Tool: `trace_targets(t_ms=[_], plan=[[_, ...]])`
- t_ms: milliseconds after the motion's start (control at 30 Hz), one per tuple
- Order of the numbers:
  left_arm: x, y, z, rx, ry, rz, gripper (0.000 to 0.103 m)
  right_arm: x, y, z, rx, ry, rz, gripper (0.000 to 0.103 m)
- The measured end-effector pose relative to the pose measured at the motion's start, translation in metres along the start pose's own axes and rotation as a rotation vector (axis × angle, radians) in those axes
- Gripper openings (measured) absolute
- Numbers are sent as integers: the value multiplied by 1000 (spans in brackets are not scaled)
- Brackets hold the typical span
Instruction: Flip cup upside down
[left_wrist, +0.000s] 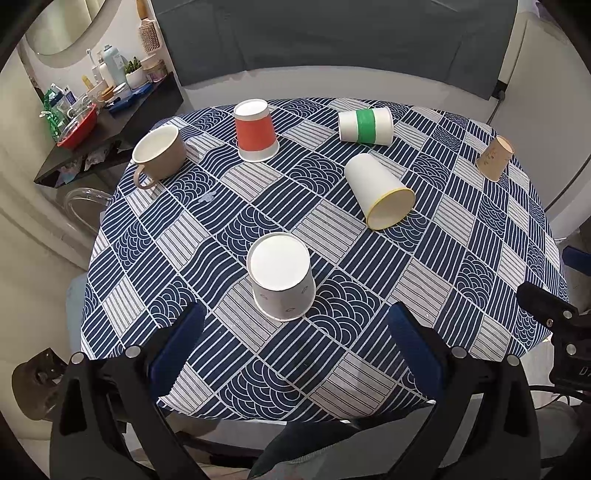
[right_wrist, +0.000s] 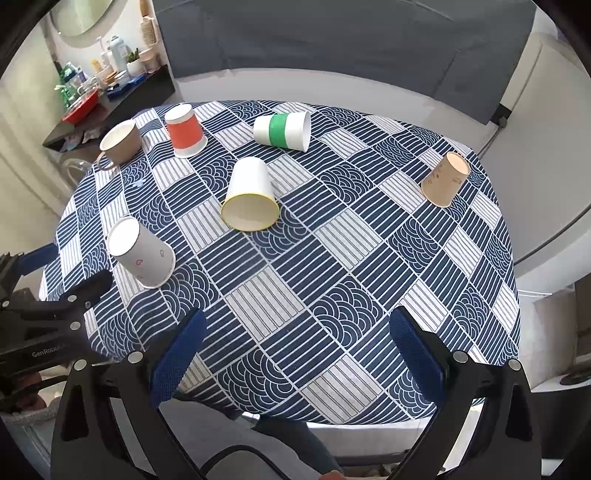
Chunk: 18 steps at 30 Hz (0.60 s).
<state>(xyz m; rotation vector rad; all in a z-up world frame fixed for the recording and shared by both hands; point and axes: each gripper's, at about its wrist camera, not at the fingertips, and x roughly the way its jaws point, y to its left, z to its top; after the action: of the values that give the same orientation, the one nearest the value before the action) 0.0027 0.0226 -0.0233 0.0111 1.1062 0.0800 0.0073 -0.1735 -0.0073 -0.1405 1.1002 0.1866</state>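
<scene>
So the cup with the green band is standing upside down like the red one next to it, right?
Not quite. The green-banded cup is lying on its side on the tablecloth, as the left wrist view shows. The red cup beside it does stand upside down.

You've got a tablecloth (left_wrist: 236, 354) in navy and pale grey, white-lined stripe, wave and scallop blocks. White cup with small printed marks (left_wrist: 281, 282), white cup with yellow rim (left_wrist: 378, 190), white cup with green band (left_wrist: 365, 126), red cup with white ends (left_wrist: 256, 131), tan kraft cup with dark print (left_wrist: 495, 157), beige mug, white inside (left_wrist: 159, 152). Your gripper pads (right_wrist: 177, 356) are blue on black frames. Red bowl (left_wrist: 79, 127) on a black shelf (left_wrist: 110, 125).
</scene>
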Motion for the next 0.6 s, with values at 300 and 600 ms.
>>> trace_targets(t_ms=[300, 600], plan=[[-7, -1, -2, 0, -28, -17, 97, -2, -1, -1, -2, -3, 0, 95], [-6, 5, -4, -29, -22, -27, 97, -2, -1, -3, -6, 1, -2, 95]])
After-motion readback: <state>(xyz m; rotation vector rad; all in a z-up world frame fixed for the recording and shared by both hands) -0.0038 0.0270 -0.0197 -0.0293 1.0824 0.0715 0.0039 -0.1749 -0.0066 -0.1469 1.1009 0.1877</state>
